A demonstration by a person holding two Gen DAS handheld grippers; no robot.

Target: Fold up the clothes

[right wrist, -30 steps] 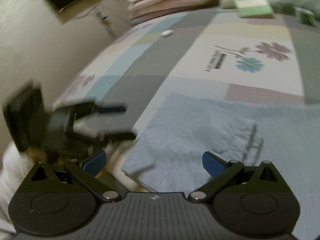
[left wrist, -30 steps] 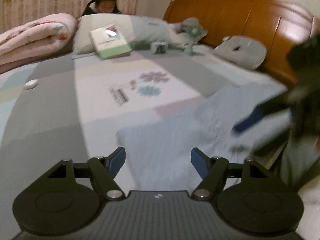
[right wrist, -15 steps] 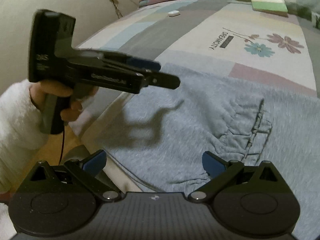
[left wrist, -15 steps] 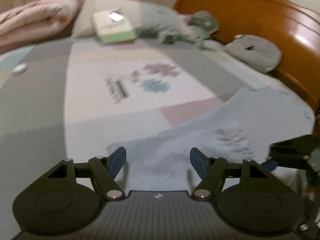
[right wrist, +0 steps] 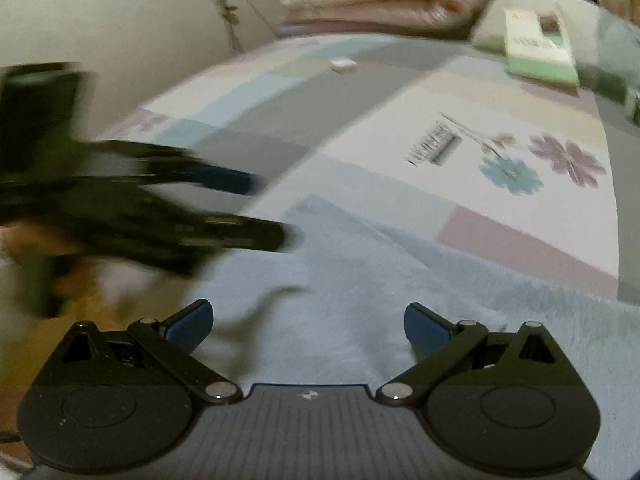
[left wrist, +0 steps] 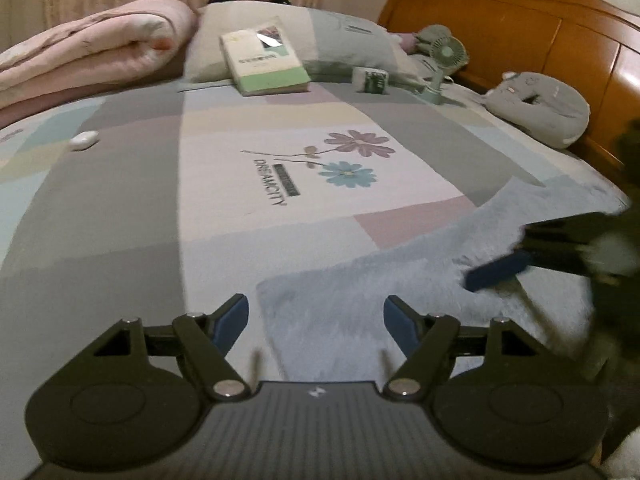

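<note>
A light blue garment (left wrist: 360,292) is shown spread flat on the patchwork bedsheet (left wrist: 132,208), on the near side of the flower print (left wrist: 348,160) that serves as landmark. The left gripper (left wrist: 316,314) is seen with its jaws spread wide and nothing between the pads; the garment's near left corner lies just ahead of them, well short of the flower print. The right gripper (right wrist: 308,320) is likewise held with jaws wide apart and empty, above the garment's fleecy surface, with the flower print (right wrist: 540,164) beyond and to the right. Whether either set of fingertips touches the fabric cannot be told. In each wrist view the other gripper appears blurred over the garment's edge. A green-edged book (left wrist: 264,64) is propped against a pillow (left wrist: 328,40) beyond the flower print.
</note>
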